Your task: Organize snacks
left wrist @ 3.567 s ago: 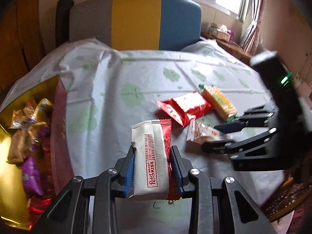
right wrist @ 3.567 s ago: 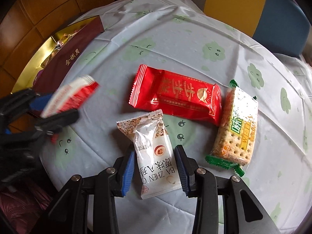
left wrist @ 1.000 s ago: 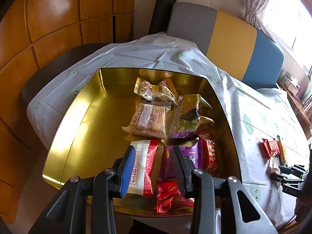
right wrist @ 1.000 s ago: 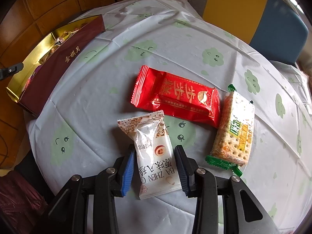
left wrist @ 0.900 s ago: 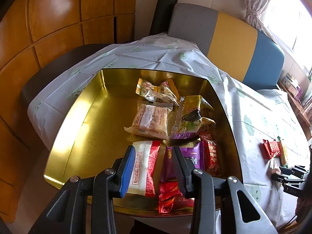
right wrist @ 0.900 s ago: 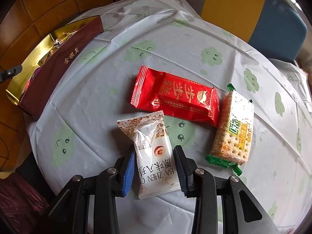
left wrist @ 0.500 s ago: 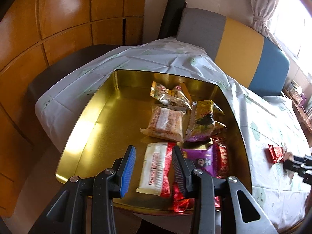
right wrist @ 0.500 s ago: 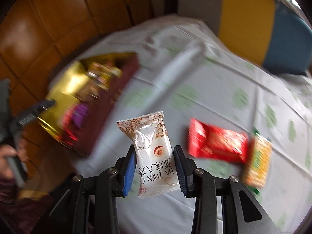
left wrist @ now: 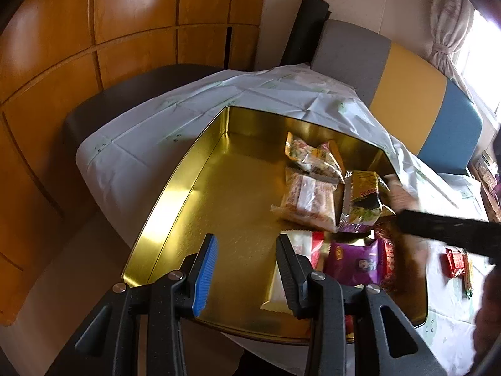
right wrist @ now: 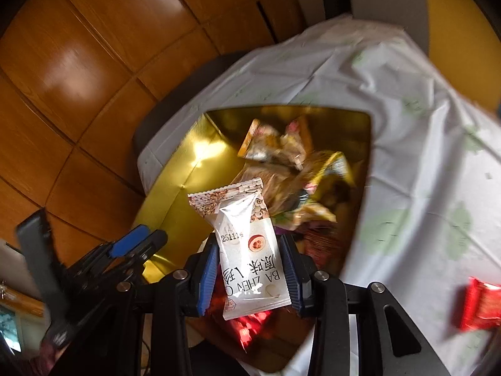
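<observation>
A tabletop (left wrist: 131,156) under a white cloth carried a large gold tin (left wrist: 219,194), with snack packets heaped along its right side and the left half of its floor bare. The right hand-held gripper (right wrist: 249,277) was clamped on a white snack packet (right wrist: 250,250), gripped low on its sides and hanging above the near edge of the tin, over the heap. The left hand-held gripper (left wrist: 245,269) hovered over the tin's near rim with its jaws apart and nothing between them; a white-and-red packet (left wrist: 300,250) lay in the tin just to its right. Two more packets (left wrist: 457,263) waited on the cloth, well apart from the tin. The view was blurred with motion, so a release at speed might land the white packet on the crowded pile, where it could slide over the rim. The two tools were near each other and could collide.
</observation>
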`<act>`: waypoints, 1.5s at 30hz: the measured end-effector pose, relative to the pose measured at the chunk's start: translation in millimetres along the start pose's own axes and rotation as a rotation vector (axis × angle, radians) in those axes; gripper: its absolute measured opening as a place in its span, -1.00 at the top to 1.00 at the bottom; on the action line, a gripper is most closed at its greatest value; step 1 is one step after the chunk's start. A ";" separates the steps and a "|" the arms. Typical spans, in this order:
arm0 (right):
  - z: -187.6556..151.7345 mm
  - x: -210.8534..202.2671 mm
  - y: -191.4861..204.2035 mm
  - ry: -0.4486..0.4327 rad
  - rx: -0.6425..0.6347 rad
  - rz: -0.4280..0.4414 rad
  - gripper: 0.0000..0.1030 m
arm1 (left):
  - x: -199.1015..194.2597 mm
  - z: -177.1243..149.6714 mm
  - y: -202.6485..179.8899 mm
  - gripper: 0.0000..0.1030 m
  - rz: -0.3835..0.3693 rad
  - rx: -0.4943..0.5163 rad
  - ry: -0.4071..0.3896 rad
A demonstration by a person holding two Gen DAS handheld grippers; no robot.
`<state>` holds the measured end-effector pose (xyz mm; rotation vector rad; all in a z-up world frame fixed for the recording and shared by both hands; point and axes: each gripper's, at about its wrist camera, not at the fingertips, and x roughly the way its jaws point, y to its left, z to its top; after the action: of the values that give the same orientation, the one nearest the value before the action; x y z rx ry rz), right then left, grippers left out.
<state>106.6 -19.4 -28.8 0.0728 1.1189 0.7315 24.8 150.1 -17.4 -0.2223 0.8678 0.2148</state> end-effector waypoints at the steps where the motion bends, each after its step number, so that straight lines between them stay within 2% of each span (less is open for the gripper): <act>1: -0.8 6.7 0.6 0.015 -0.001 -0.007 0.23 | 0.7 -0.7 1.5 0.25 0.001 0.000 0.002; 3: -4.9 17.1 1.5 0.042 0.013 -0.003 0.17 | 2.8 -1.8 3.9 0.25 0.001 -0.003 0.010; 4: -7.5 17.6 0.4 0.044 0.024 0.010 0.02 | 3.8 -2.5 4.9 0.25 0.001 -0.006 0.013; 6: -12.3 13.5 -0.5 0.028 0.029 0.029 -0.12 | 4.7 -2.6 5.2 0.25 0.001 -0.006 0.015; 10: -19.5 -3.5 -0.7 -0.006 0.017 0.031 -0.13 | 4.2 -3.2 0.7 0.25 -0.005 0.003 0.013; 25: -48.5 -48.9 -4.4 -0.134 -0.059 -0.095 -0.13 | -6.8 -5.4 -20.8 0.24 -0.017 0.068 -0.008; 38: -62.7 -78.8 -34.3 -0.183 0.000 -0.144 -0.17 | -12.0 -6.8 -34.5 0.25 -0.030 0.112 -0.012; 45: -71.0 -99.2 -64.1 -0.203 0.046 -0.203 -0.18 | -15.1 -7.6 -42.2 0.25 -0.037 0.135 -0.015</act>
<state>56.0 -146.0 -9.0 0.0696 0.9334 0.5055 21.4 106.2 -6.1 -0.1109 0.8593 0.1224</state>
